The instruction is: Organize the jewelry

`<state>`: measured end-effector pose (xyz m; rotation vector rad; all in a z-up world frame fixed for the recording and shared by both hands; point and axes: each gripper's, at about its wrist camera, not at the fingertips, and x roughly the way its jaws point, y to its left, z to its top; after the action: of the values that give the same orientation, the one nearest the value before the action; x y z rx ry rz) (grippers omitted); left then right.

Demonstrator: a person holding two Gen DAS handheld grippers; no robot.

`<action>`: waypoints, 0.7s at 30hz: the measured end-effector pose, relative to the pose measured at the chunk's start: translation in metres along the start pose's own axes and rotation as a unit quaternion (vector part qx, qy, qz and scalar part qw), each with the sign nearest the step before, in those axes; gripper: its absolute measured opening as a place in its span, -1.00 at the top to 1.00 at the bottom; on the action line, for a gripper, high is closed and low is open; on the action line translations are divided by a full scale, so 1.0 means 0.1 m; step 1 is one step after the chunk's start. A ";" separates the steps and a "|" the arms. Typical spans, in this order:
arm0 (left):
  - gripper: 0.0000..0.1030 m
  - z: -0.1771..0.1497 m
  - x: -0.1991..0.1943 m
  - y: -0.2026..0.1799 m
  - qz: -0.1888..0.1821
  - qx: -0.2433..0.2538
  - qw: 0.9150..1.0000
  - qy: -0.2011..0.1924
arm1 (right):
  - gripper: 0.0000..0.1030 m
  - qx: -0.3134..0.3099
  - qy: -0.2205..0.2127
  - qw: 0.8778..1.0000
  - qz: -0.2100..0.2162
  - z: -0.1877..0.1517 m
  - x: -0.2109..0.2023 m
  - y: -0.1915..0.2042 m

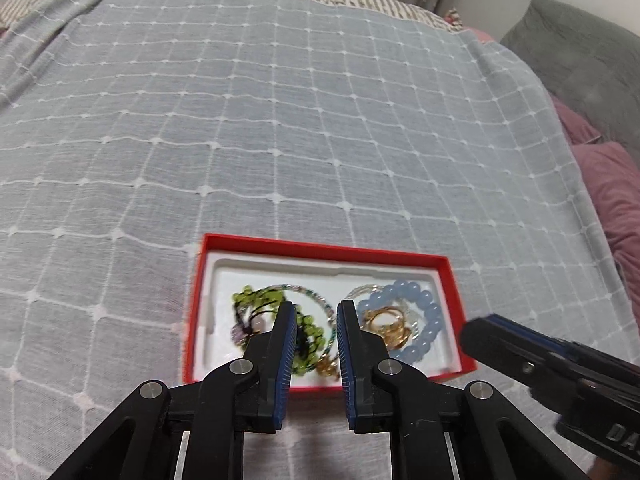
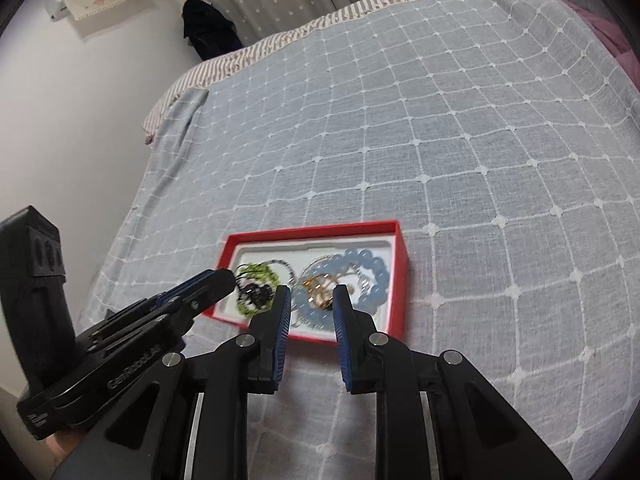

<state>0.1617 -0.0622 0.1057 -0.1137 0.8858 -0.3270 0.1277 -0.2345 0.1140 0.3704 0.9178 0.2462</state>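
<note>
A red box [image 1: 320, 246] with a white liner lies on the bed; it also shows in the right wrist view [image 2: 394, 276]. Inside lie a green bead bracelet [image 1: 256, 298], a pale blue bead bracelet [image 1: 424, 300] and gold rings [image 1: 386, 322]. In the right wrist view the green bracelet [image 2: 260, 270], blue bracelet [image 2: 374, 270] and gold rings [image 2: 318, 290] show too. My left gripper [image 1: 317, 308] is open and empty over the box's near half. My right gripper [image 2: 307, 294] is open and empty above the box's near edge.
The bed has a blue-grey checked cover [image 1: 280, 120]. Grey and pink pillows [image 1: 580, 60] lie at the right. A striped sheet edge [image 2: 280, 44] and a wall lie beyond the bed on the left.
</note>
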 end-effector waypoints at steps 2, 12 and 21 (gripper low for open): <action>0.69 -0.04 -0.08 0.01 0.018 0.003 1.000 -0.009 | 0.44 -0.005 -0.001 1.000 0.001 -0.06 -0.07 0.04; 0.52 -0.37 -0.40 -0.03 0.086 0.025 0.996 -0.018 | 0.22 -0.058 0.001 0.998 -0.028 -0.40 -0.37 0.27; 0.41 -0.73 -0.62 0.00 0.100 0.031 0.994 -0.018 | 0.14 -0.112 -0.018 0.991 -0.070 -0.71 -0.57 0.42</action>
<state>0.0685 -0.0389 0.1058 0.0257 0.8431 -0.1649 0.0349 -0.2023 0.1338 0.1014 0.8661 0.2105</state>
